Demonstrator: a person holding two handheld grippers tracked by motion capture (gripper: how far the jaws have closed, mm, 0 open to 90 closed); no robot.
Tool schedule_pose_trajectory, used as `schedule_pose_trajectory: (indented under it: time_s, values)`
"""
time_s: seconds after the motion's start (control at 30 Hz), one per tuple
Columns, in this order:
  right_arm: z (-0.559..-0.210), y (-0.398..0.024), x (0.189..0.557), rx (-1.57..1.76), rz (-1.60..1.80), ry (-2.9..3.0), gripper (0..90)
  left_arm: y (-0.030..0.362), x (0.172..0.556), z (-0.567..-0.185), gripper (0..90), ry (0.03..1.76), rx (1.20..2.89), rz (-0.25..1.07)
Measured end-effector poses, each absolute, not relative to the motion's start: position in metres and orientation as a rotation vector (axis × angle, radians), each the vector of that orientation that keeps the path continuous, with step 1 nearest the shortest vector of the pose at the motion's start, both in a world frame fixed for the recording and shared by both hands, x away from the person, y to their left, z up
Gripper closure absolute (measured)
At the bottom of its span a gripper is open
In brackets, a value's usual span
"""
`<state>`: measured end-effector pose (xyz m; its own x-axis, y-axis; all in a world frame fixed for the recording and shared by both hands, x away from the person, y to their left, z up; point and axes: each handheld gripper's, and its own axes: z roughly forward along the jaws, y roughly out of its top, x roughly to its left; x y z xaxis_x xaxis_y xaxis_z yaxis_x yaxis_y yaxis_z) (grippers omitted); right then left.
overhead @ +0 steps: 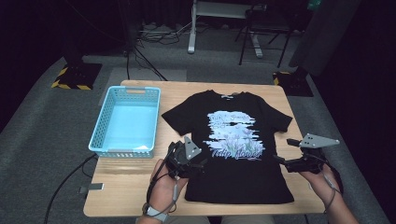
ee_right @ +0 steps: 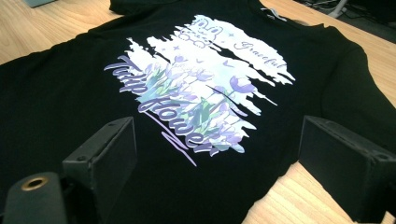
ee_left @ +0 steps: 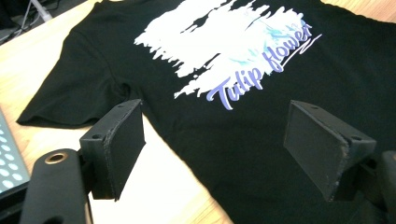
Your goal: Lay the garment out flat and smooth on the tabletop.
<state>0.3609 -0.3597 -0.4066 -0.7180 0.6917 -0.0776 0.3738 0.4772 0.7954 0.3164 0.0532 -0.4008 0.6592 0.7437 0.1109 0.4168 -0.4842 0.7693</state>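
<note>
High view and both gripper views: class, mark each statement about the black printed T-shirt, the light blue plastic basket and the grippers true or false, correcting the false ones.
1. The black printed T-shirt lies spread flat, print up. True.
2. The light blue plastic basket holds folded clothes. False: nothing lies in it.
3. The left gripper clamps the shirt. False: its fingers stand apart, holding nothing.
4. The basket stands to the left of the shirt. True.
5. The right gripper is open at the shirt's right edge. True.

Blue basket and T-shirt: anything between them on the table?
Nothing: the high view shows a bare strip of wooden table between the blue basket and the black T-shirt's near sleeve.
</note>
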Motion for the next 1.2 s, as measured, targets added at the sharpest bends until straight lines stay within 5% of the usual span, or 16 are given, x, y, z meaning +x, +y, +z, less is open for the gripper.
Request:
schedule_pose_trajectory:
  time_s: [1.2]
  values:
    - [-0.438,-0.421,0.354,1.066,1.029,2.306,9.9,0.143,0.307,-0.448,19.0,1.04,2.126,0.587]
